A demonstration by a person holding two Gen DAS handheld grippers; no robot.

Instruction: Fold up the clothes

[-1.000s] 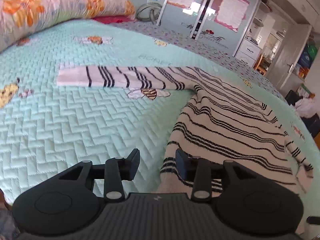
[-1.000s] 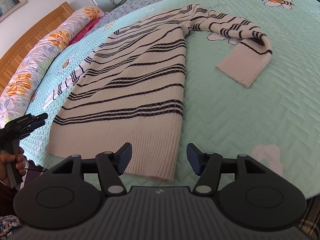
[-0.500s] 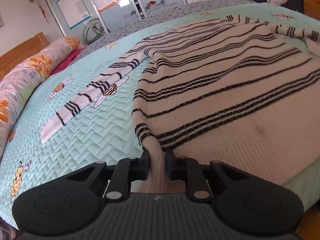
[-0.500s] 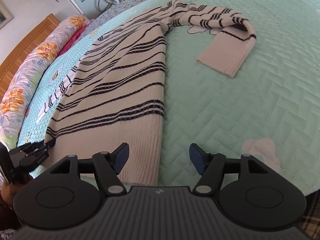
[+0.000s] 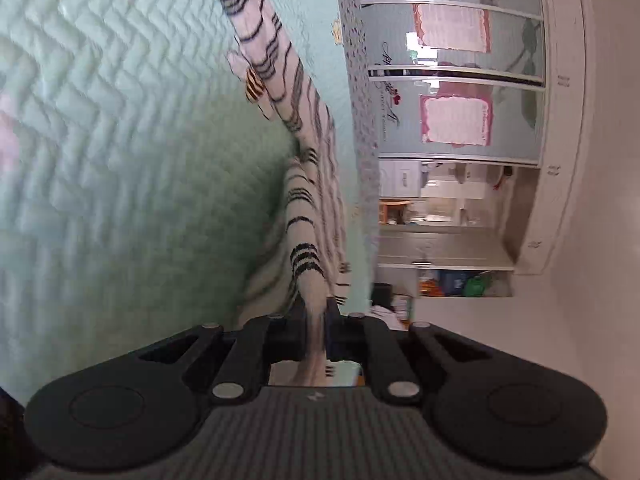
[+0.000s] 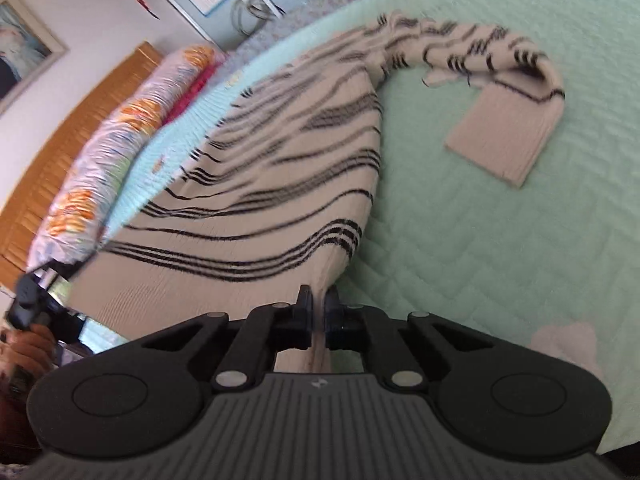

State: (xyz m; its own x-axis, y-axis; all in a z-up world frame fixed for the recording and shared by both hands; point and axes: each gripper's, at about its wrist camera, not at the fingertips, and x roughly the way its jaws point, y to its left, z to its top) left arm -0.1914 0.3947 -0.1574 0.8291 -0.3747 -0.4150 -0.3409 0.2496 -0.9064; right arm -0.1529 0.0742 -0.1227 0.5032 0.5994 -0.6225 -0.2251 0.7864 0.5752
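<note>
A cream sweater (image 6: pixel 280 168) with black stripes lies spread on the mint quilted bedspread (image 6: pixel 500 240). Its right sleeve (image 6: pixel 508 136) is bent back on itself. My right gripper (image 6: pixel 316 300) is shut on the right corner of the hem. In the left wrist view, which is rolled sideways and blurred, my left gripper (image 5: pixel 316 308) has the hem's left corner between its pads, and its jaws are closing tight on it. From there the sweater (image 5: pixel 304 216) runs away in a taut ridge. The left gripper (image 6: pixel 60 276) also shows at the far left of the right wrist view, with a hand (image 6: pixel 24 344) holding it.
A floral pillow (image 6: pixel 120 148) lies along the wooden headboard (image 6: pixel 60 140) beyond the sweater's left side. Wardrobe doors (image 5: pixel 460 80) with posters stand past the bed's far end. The bedspread (image 5: pixel 120 160) stretches on both sides of the garment.
The right gripper has gone from wide open to shut on the hem's right corner. The left gripper has rolled sideways, gripping the hem's left corner, and the cloth is pulled taut.
</note>
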